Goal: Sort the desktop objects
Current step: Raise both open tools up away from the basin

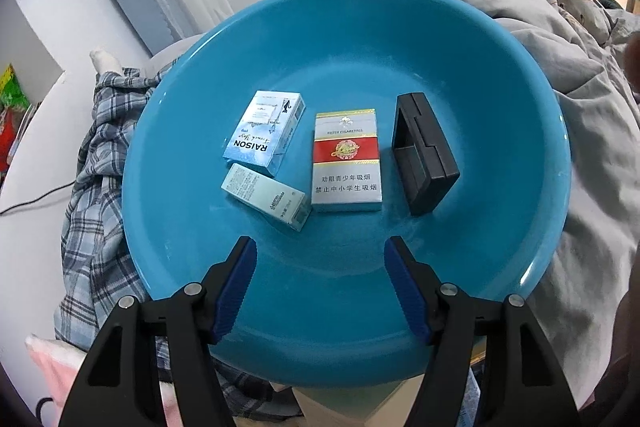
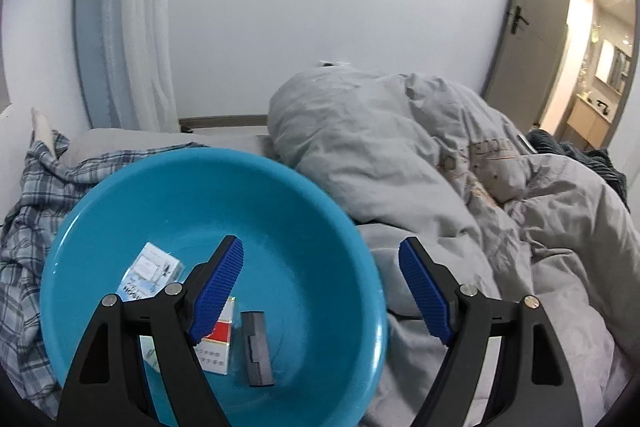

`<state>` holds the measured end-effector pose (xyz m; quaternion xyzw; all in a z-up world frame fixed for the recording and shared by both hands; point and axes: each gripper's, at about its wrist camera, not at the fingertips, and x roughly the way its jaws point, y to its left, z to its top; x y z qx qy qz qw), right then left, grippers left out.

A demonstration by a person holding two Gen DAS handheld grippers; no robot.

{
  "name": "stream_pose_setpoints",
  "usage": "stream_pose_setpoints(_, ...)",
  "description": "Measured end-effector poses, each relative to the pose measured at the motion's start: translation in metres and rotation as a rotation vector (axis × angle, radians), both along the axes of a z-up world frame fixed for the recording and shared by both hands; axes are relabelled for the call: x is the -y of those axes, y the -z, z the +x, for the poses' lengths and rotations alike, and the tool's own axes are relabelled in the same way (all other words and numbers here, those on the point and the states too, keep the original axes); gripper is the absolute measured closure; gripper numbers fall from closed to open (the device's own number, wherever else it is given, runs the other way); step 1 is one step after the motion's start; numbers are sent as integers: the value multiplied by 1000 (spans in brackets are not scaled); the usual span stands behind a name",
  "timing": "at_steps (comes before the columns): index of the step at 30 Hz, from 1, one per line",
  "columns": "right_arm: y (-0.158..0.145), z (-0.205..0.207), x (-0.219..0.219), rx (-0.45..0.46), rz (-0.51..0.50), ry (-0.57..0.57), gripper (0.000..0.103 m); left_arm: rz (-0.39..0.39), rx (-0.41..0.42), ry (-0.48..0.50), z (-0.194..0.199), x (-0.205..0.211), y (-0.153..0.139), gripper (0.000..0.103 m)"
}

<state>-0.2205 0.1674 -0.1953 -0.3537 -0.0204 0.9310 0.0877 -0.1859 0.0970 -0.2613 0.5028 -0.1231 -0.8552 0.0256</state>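
Blue basin [image 1: 532, 147] holds four boxes; left gripper [image 1: 320, 247] and right gripper [image 2: 320, 255] spread, empty; approach squarely across a box's narrow sides.

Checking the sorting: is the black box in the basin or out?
In. The black box lies on the blue basin's floor, right of the red-and-white pack, apart from it.
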Motion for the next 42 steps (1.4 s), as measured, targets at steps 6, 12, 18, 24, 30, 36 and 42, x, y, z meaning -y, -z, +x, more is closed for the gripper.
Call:
stream_pose_setpoints(6,2,-2,-3,23,-55,-29,22,0,-8,9,0,0,-1,34)
stream_pose_setpoints(12,2,-3,-4,36,-90,-44,22,12,-2,26,0,0,-3,34)
stream_pose_setpoints(18,5,-3,-10,61,-198,-64,22,45,11,36,0,3,-7,34)
stream_pose_setpoints(24,8,-2,-13,70,-259,-72,21,129,22,24,11,17,-15,34)
stream_pose_setpoints(30,2,1,-6,65,-273,-95,21,124,-23,25,16,24,-24,34)
stream_pose_setpoints(36,-18,11,-9,25,-275,-104,22,131,-77,-12,13,40,-35,34)
stream_pose_setpoints(42,-34,26,-14,2,-270,-109,22,172,-156,-30,20,52,-61,33)
